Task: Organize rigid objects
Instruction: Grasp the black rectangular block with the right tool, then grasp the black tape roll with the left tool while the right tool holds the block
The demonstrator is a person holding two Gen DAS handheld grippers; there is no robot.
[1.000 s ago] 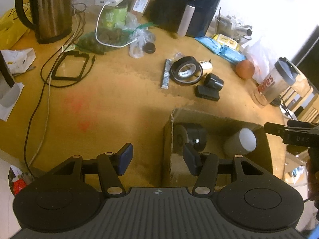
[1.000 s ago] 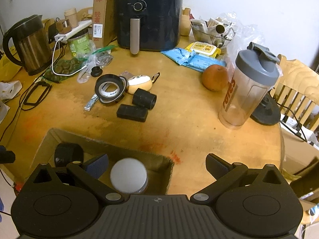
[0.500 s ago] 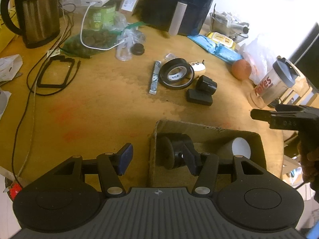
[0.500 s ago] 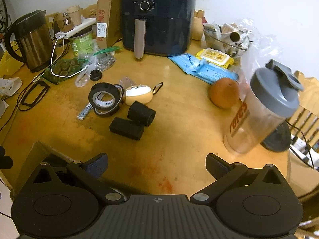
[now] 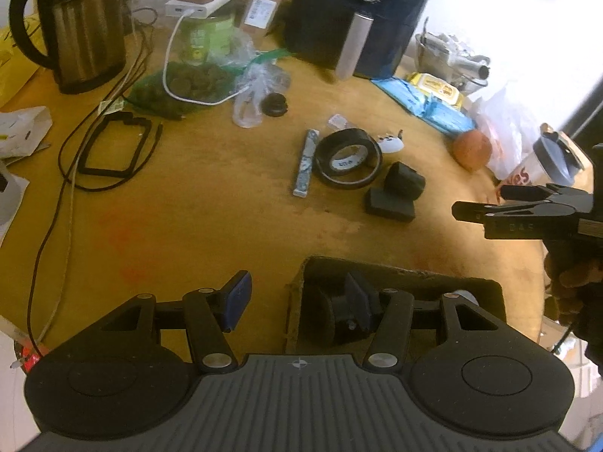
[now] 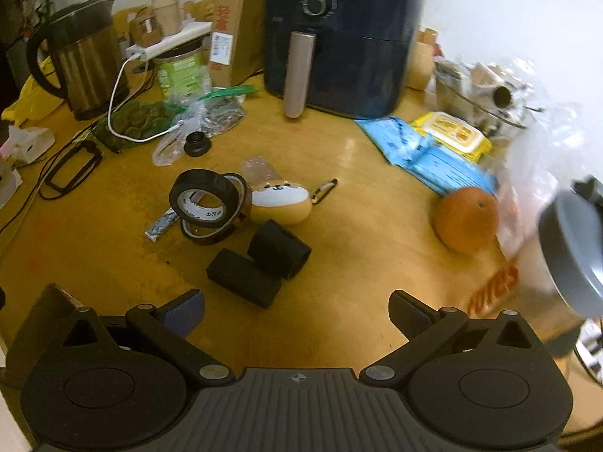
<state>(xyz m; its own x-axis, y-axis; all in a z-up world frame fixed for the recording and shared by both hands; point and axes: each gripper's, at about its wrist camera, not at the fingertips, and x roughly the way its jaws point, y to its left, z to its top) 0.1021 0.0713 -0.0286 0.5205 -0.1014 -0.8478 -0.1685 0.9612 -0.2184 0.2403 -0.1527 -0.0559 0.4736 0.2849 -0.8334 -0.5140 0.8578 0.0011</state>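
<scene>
Left wrist view: my left gripper [image 5: 297,297] stands with its jaws spread and empty, straddling the near left wall of the cardboard box [image 5: 399,275]; a black cylindrical object [image 5: 331,316] lies inside the box just behind my right finger. Beyond the box, on the wooden table [image 5: 211,218], rest a black block [image 5: 390,205], a black sleeve [image 5: 405,180] touching it, and a tape roll [image 5: 348,158]. My right gripper [image 5: 486,203] enters from the right edge. Right wrist view: my right gripper [image 6: 297,312] is wide open, holding nothing, above bare tabletop [image 6: 358,263]. The black block [image 6: 243,277] and black sleeve [image 6: 279,248] lie just ahead, touching; the tape roll [image 6: 207,205] and a dog-faced case [image 6: 280,203] sit behind them. The box corner [image 6: 56,301] shows at lower left.
</scene>
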